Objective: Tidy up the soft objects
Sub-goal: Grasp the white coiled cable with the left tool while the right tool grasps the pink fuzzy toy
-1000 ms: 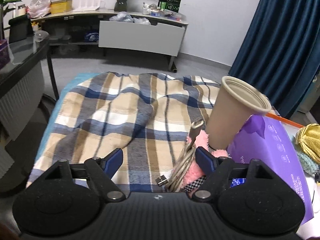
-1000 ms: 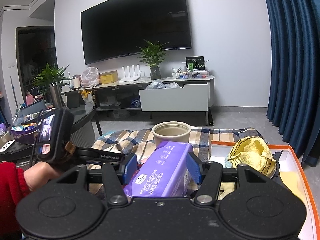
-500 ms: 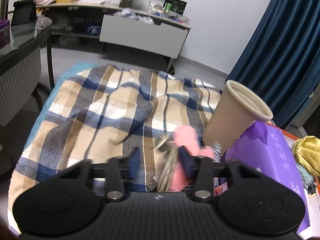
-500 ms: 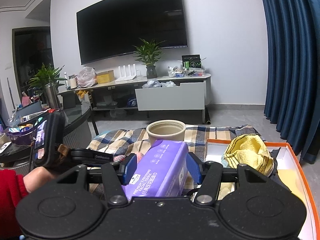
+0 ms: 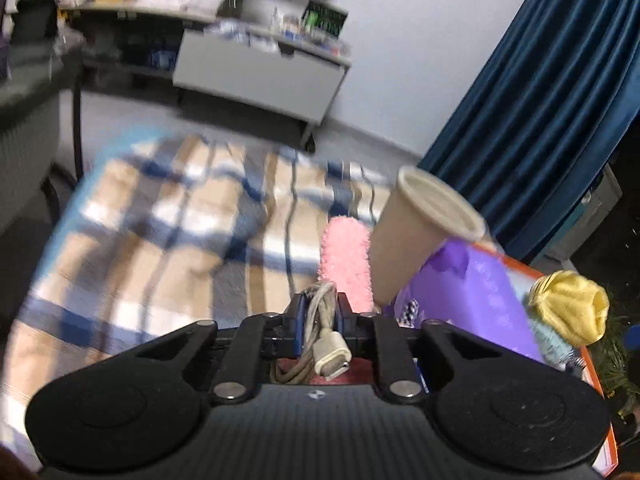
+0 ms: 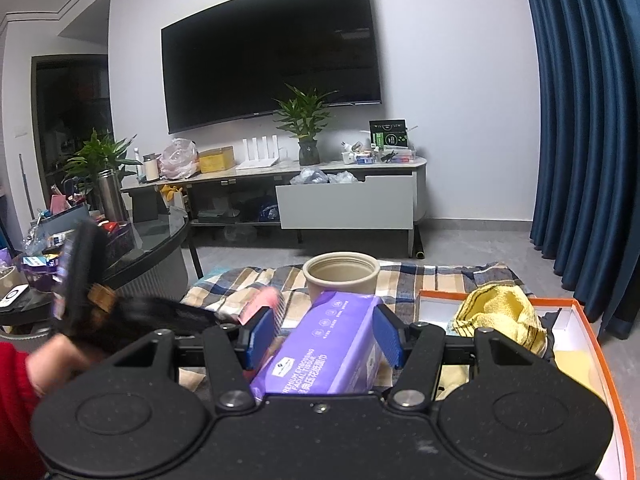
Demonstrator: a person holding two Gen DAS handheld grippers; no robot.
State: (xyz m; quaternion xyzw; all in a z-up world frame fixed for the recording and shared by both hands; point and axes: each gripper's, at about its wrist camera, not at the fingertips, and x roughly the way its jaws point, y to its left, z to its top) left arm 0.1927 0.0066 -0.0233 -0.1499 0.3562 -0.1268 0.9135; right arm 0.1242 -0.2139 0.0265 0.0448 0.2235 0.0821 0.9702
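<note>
The left gripper (image 5: pixel 320 320) is clamped on a coiled USB cable (image 5: pixel 325 334), beside the pink plush (image 5: pixel 346 258). The right gripper (image 6: pixel 325 334) stands half-open astride the tissue pack (image 6: pixel 324 354), seemingly unpressed. The cable should be lifted slowly, clear of the paper cup (image 5: pixel 416 236).

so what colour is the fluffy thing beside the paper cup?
Pink fluffy thing, clearest in the left wrist view.
</note>
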